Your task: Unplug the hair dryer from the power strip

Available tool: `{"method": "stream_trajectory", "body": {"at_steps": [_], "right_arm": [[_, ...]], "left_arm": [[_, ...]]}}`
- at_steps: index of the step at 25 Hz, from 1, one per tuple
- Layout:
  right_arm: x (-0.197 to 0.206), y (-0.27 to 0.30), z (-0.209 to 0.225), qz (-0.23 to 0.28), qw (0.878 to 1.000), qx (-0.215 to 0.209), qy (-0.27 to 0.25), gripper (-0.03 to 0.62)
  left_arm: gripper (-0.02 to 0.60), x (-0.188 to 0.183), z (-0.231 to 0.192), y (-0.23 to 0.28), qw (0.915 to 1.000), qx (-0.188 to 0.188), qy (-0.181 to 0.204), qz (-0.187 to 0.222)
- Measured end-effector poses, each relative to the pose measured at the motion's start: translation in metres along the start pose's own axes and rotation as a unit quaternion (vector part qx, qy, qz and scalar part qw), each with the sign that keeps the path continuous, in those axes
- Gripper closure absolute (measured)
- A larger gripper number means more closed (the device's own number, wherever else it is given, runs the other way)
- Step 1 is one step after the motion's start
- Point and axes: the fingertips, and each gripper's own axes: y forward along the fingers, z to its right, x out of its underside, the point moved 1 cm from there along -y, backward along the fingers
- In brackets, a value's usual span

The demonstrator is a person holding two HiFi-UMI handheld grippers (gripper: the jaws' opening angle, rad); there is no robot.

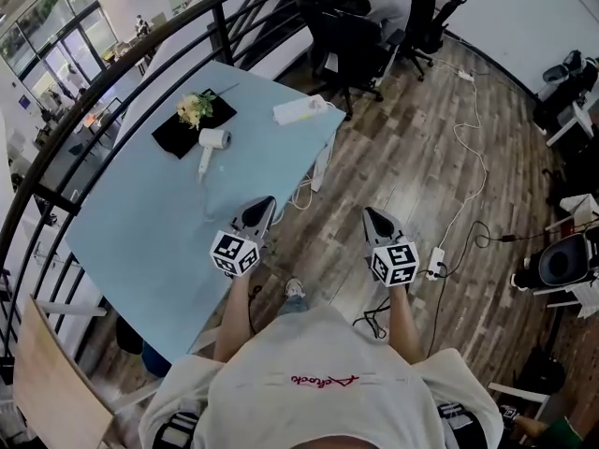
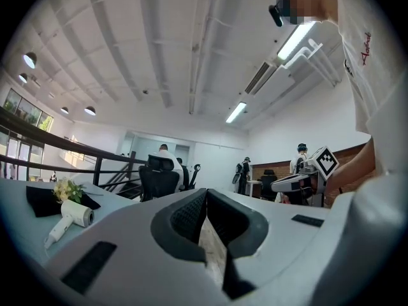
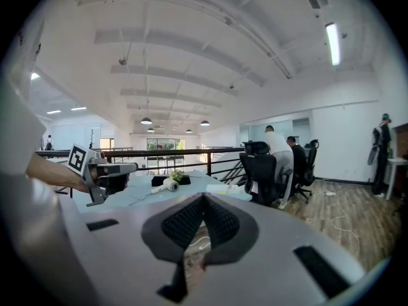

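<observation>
A white hair dryer (image 1: pixel 213 143) lies on the light blue table (image 1: pixel 140 223), beside a black cloth with flowers (image 1: pixel 194 112). Its thin cord runs toward the table's right edge. A white power strip (image 1: pixel 301 109) rests at the table's far corner. My left gripper (image 1: pixel 261 206) hovers shut and empty over the table's right edge, well short of the dryer. Over the wooden floor to its right, my right gripper (image 1: pixel 374 216) is also shut and empty. The left gripper view shows the dryer (image 2: pixel 73 215) far left; the right gripper view shows the dryer (image 3: pixel 167 185) and the left gripper (image 3: pixel 111 171).
A black railing (image 1: pixel 112 82) curves behind the table. Black office chairs (image 1: pixel 351 45) and seated people stand beyond the far corner. White cables (image 1: pixel 477 157) trail over the wooden floor, with another power strip (image 1: pixel 435 262) near my right gripper. Equipment sits at the right wall.
</observation>
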Motion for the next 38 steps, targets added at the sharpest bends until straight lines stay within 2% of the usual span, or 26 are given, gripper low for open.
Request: {"method": "stream_trajectory", "body": {"at_steps": [11,18,26,31,38], "right_arm": [[-0.025,0.076,0.001,0.005,1.000,0.009,0.000,0.576],[-0.013,0.090,0.008,0.000,1.000,0.022,0.014,0.576],[-0.008,0.113,0.028,0.003,0.999,0.025,0.031,0.576],[-0.009,0.142,0.046,0.005,0.999,0.016,0.038,0.576],[-0.012,0.194,0.092,0.004,0.999,-0.005,0.046,0.576]], "left_arm": [[0.571,-0.011,-0.070,0.035,0.9999,0.010,-0.004,0.006],[0.571,-0.007,-0.077,0.059,0.9995,0.031,-0.006,0.000],[0.571,-0.004,-0.087,0.088,0.9992,0.039,-0.004,-0.003],[0.571,-0.003,-0.107,0.113,0.9997,0.023,-0.006,-0.003],[0.571,-0.002,-0.143,0.165,0.9997,-0.021,-0.013,0.000]]}}
